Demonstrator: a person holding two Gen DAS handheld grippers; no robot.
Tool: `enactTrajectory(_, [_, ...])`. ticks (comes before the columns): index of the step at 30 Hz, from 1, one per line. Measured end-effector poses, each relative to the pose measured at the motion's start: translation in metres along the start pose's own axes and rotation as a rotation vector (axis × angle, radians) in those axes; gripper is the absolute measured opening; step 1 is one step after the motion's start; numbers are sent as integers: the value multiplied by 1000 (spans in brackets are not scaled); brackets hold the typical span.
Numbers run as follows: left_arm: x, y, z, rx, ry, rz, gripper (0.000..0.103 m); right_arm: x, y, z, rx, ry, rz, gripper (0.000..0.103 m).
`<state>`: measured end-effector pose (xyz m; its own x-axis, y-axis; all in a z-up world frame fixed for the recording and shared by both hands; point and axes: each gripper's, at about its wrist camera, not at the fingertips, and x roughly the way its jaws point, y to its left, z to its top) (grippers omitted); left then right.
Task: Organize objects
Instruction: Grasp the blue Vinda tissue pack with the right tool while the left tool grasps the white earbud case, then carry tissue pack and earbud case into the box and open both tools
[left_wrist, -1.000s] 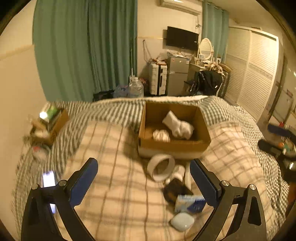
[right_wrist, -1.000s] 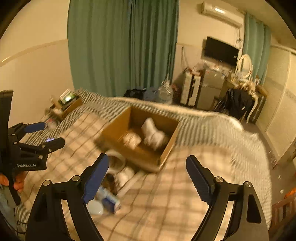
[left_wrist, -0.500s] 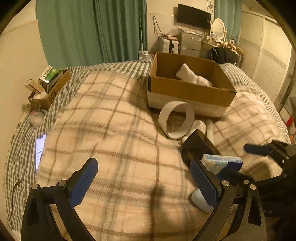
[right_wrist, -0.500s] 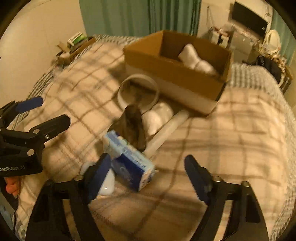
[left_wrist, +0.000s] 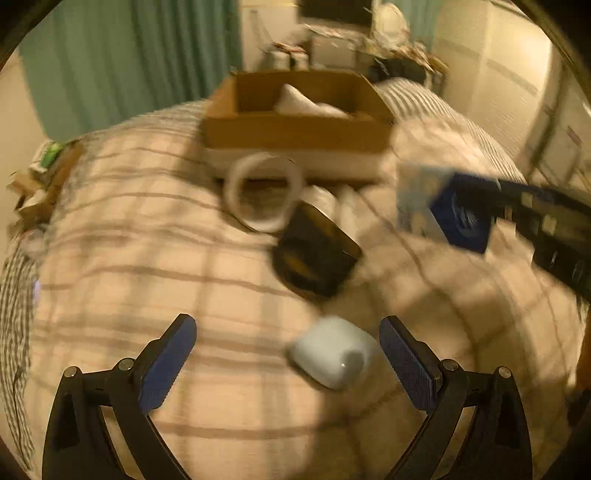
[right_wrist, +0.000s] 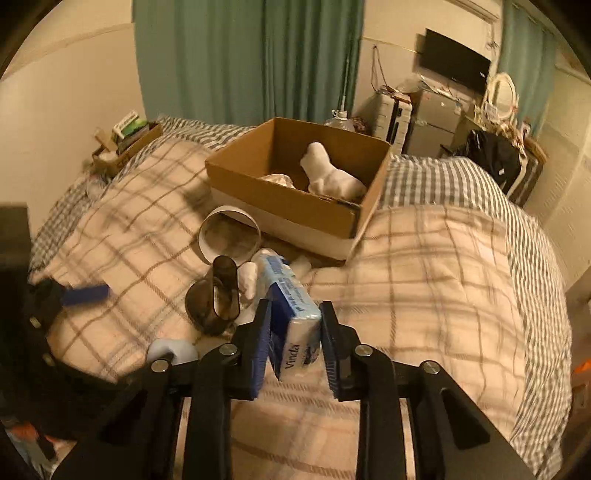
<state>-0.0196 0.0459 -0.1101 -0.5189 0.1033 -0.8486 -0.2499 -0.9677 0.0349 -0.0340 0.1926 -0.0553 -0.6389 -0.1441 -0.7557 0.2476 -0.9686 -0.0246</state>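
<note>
Right tongs (right_wrist: 295, 334) clamped on a blue tissue pack (right_wrist: 293, 325) above the bed (right_wrist: 436, 266), left tongs (left_wrist: 286, 363) spread wide, white case (left_wrist: 332, 352) between them, near the right finger.

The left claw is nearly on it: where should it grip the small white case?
Probably across the white case at its short rounded sides, from above. It lies flat on the soft quilt, free of the dark cup, and already between the open left claw fingers.
</note>
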Motion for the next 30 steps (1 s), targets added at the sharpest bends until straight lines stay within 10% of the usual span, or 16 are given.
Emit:
enactTrajectory(6, [19,-14,-5,54,74,-33,80,-2,-12,-13,52,3,25,19])
enactTrajectory(8, [21,-18,-7,65,85,-51,56,-3,-13,-14,56,-3,28,18])
enactTrajectory(30, [-84,5,68,-34,-222,-31,55,-96,-4,32,-85,-221,-36,17])
